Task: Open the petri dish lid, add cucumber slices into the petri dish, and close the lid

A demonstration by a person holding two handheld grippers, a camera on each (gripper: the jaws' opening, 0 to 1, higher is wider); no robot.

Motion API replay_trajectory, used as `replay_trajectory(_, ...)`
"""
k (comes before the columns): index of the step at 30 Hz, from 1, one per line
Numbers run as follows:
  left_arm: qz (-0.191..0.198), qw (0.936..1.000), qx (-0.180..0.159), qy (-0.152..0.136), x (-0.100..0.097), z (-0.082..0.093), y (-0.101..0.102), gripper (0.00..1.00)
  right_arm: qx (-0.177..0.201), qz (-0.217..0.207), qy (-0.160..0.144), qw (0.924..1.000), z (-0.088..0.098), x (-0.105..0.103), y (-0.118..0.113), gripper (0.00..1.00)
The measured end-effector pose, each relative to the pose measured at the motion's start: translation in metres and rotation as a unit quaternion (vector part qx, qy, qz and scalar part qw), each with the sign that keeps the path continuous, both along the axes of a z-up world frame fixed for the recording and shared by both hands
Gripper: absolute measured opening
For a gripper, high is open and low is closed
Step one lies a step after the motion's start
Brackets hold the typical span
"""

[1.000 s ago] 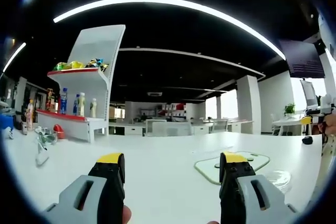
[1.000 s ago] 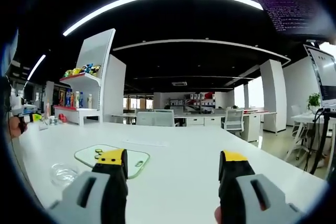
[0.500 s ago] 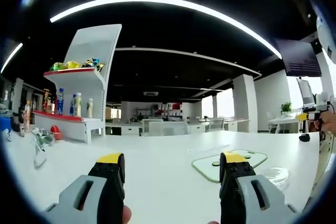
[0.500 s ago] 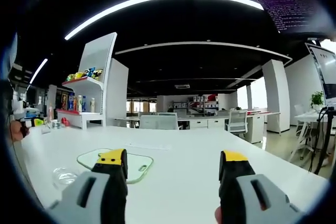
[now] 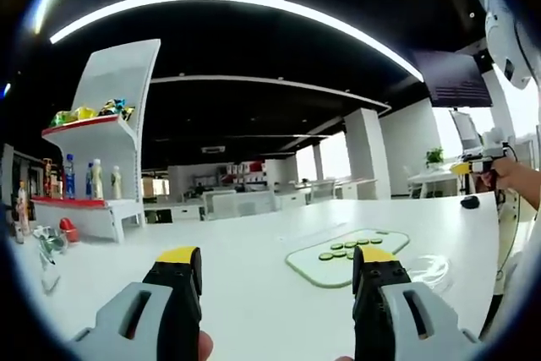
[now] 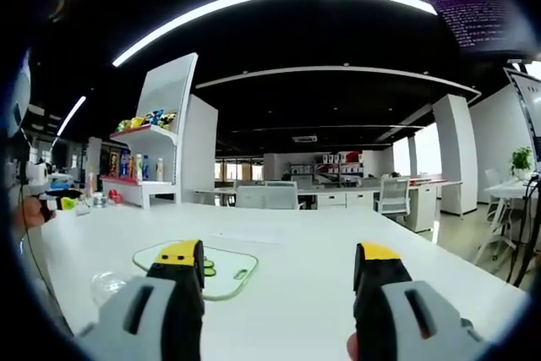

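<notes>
Green cucumber slices (image 5: 347,248) lie in rows on a pale cutting board (image 5: 306,262) at lower right of the left gripper view, just above the left gripper's (image 5: 275,270) right jaw. A clear petri dish (image 5: 433,269) sits beside the board, right of that jaw. In the right gripper view, the dish (image 6: 106,285) lies lower left, outside the right gripper's (image 6: 277,266) left jaw. Both pairs of jaws stand wide and empty over the white table (image 5: 254,234).
</notes>
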State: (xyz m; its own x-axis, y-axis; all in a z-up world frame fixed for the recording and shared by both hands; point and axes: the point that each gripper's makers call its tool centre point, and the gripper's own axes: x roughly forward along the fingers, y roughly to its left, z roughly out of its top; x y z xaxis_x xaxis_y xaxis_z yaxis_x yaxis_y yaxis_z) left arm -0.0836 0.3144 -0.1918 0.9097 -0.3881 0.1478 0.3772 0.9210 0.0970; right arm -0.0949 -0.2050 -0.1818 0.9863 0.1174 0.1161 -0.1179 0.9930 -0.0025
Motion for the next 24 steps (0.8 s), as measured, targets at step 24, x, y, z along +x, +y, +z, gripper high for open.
replay_trajectory(24,-0.096,0.9950,0.027,0.010,-0.007,0.003,-0.037,0.74,-0.034,0.086,0.018,0.9955,0.000,-0.010,0.051,0.73)
